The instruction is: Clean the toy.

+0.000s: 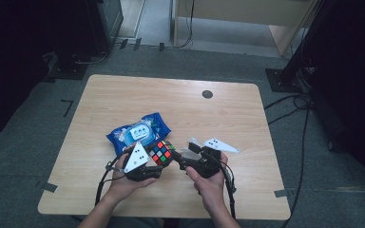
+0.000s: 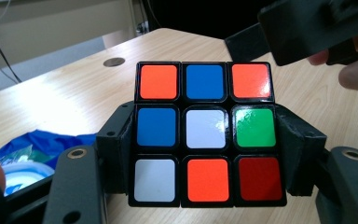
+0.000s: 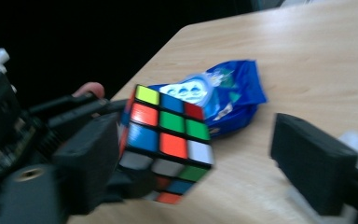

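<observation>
The high view is dim, its corners falling into near-black, with the tabletop (image 1: 123,95) evenly and softly lit. The left gripper view is sharp; white glare sits on the cube (image 2: 205,133) stickers and a bright wash crosses the wood. The right gripper view is smeared by motion blur, its background black.

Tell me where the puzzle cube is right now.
In the high view the puzzle cube sits near the table's front middle, clamped in the left gripper, just in front of the blue wipes pack.
</observation>
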{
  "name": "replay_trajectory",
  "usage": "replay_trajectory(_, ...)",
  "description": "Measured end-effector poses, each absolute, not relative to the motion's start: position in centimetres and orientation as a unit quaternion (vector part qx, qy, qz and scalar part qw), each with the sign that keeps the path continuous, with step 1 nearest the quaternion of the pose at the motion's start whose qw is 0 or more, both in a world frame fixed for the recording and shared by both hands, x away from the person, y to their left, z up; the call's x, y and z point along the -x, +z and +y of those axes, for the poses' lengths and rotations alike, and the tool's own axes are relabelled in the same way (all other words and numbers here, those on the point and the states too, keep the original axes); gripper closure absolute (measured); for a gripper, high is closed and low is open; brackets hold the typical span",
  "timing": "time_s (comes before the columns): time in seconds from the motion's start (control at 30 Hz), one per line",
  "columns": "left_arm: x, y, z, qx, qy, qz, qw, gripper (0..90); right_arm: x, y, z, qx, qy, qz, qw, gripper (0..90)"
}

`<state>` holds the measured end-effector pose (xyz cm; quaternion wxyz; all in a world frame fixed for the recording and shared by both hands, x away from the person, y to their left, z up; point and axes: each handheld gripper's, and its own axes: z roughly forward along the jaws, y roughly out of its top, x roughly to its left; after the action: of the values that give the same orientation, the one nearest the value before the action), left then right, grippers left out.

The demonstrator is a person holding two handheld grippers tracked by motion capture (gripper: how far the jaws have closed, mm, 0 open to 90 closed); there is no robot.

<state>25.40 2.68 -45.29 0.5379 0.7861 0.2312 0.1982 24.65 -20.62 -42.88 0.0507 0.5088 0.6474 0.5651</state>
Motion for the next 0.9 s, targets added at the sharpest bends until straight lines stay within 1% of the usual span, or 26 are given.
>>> replay_trajectory(0.1, -25.2, -45.4, 2.4, -0.785, 0.197, 0.229, 0.541, 34.3, -24.8, -43.2, -20.1, -0.52, 0.567, 0.639, 0.015, 14.5)
replay_trajectory(0.2, -25.1, -45.5, 2.2, -0.786, 0.197, 0.226, 0.54, 34.3, -25.1, -43.8, -19.6, -0.529, 0.556, 0.641, 0.0, 15.6)
replay_trajectory(0.23, -25.0, -45.5, 2.1, -0.787, 0.197, 0.224, 0.54, 34.3, -25.3, -44.0, -19.5, -0.532, 0.552, 0.642, -0.003, 18.0)
replay_trajectory(0.3, -24.9, -45.6, 1.8, -0.79, 0.201, 0.223, 0.535, 34.3, -25.4, -44.3, -19.4, -0.533, 0.554, 0.64, -0.012, 29.9)
replay_trajectory(0.33, -24.9, -45.7, 1.8, -0.79, 0.201, 0.223, 0.535, 34.3, -25.4, -44.4, -19.4, -0.534, 0.555, 0.637, -0.019, 29.9)
replay_trajectory(0.43, -25.1, -45.7, 1.9, -0.786, 0.188, 0.233, 0.541, 34.2, -25.4, -44.2, -19.6, -0.534, 0.559, 0.634, -0.018, 32.6)
replay_trajectory(0.5, -25.2, -45.8, 1.9, -0.788, 0.184, 0.234, 0.539, 34.3, -25.3, -43.9, -19.6, -0.523, 0.559, 0.643, 0.0, 33.9)
replay_trajectory(0.6, -25.3, -45.8, 1.7, -0.793, 0.181, 0.241, 0.529, 34.3, -24.8, -43.4, -18.9, -0.5, 0.537, 0.677, 0.054, 33.9)
replay_trajectory(0.77, -25.4, -46.0, 1.6, -0.799, 0.17, 0.251, 0.519, 34.1, -24.5, -42.8, -17.8, -0.451, 0.496, 0.732, 0.126, 34.1)
replay_trajectory(0.87, -25.4, -45.9, 1.7, -0.797, 0.166, 0.251, 0.523, 34.3, -24.5, -42.4, -17.5, -0.427, 0.488, 0.747, 0.144, 33.9)
replay_trajectory(0.9, -25.6, -45.7, 2.0, -0.791, 0.161, 0.259, 0.53, 34.4, -24.5, -42.1, -17.8, -0.422, 0.503, 0.741, 0.142, 33.4)
